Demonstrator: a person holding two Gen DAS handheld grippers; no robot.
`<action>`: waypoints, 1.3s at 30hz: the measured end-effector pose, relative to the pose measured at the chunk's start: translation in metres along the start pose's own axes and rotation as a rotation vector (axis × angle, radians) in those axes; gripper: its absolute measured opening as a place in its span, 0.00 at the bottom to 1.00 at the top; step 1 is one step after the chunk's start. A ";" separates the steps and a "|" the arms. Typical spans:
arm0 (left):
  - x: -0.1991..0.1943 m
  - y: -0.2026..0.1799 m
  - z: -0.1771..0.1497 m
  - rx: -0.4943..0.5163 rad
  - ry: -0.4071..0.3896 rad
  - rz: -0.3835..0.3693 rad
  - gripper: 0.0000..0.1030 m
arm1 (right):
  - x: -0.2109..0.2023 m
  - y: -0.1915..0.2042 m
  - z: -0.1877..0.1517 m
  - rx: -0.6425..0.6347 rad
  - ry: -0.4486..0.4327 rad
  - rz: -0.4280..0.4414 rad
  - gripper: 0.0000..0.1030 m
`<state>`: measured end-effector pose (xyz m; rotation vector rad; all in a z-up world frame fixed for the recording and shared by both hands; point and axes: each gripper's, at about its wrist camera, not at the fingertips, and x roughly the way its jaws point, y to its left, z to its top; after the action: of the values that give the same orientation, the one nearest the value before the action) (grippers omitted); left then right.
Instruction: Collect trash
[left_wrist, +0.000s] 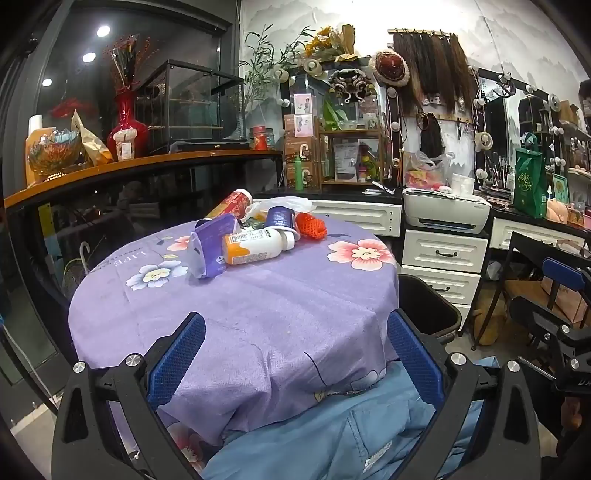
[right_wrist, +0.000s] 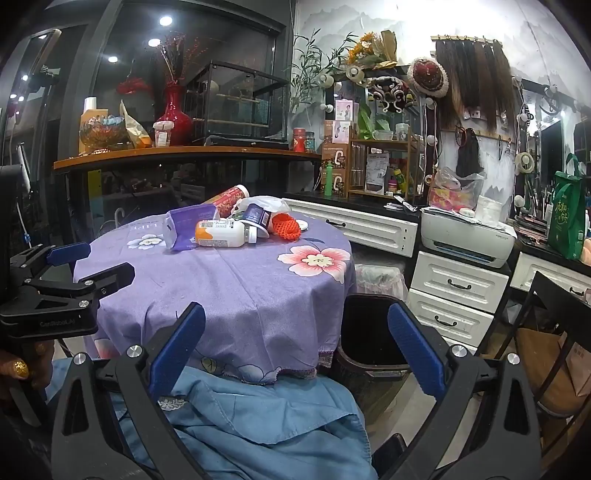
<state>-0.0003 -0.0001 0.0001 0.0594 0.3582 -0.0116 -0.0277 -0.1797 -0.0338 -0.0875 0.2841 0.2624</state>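
A heap of trash lies at the far side of the round table, whose purple flowered cloth (left_wrist: 258, 314) covers it. The heap holds a white bottle with an orange label (left_wrist: 255, 247) (right_wrist: 225, 232), a purple pouch (left_wrist: 208, 247) (right_wrist: 186, 229), a red tube can (left_wrist: 232, 203), a dark blue cup (left_wrist: 280, 218), a red foam net (left_wrist: 312, 227) (right_wrist: 286, 227) and a white plastic bag (left_wrist: 284, 203). My left gripper (left_wrist: 295, 354) is open over the table's near edge, well short of the heap. To the right of it, my right gripper (right_wrist: 295, 343) is also open, with nothing between its fingers.
A dark waste bin (right_wrist: 369, 332) (left_wrist: 428, 306) stands on the floor by the table's right side. Blue fabric (right_wrist: 258, 413) lies below the grippers. White drawers (right_wrist: 458, 284) and a printer (right_wrist: 465, 236) are at the right. A long shelf with a red vase (right_wrist: 173, 114) runs behind.
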 end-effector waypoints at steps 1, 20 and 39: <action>0.000 0.000 0.000 0.002 0.001 0.002 0.95 | 0.000 0.000 0.000 0.000 0.000 0.000 0.95; 0.000 0.000 0.000 0.001 0.004 0.002 0.95 | 0.002 0.001 -0.003 0.002 0.003 0.001 0.95; 0.000 0.000 0.000 0.000 0.005 0.003 0.95 | 0.002 0.002 -0.004 0.001 0.003 0.001 0.95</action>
<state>-0.0002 -0.0005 -0.0001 0.0597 0.3627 -0.0089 -0.0275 -0.1773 -0.0383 -0.0871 0.2876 0.2627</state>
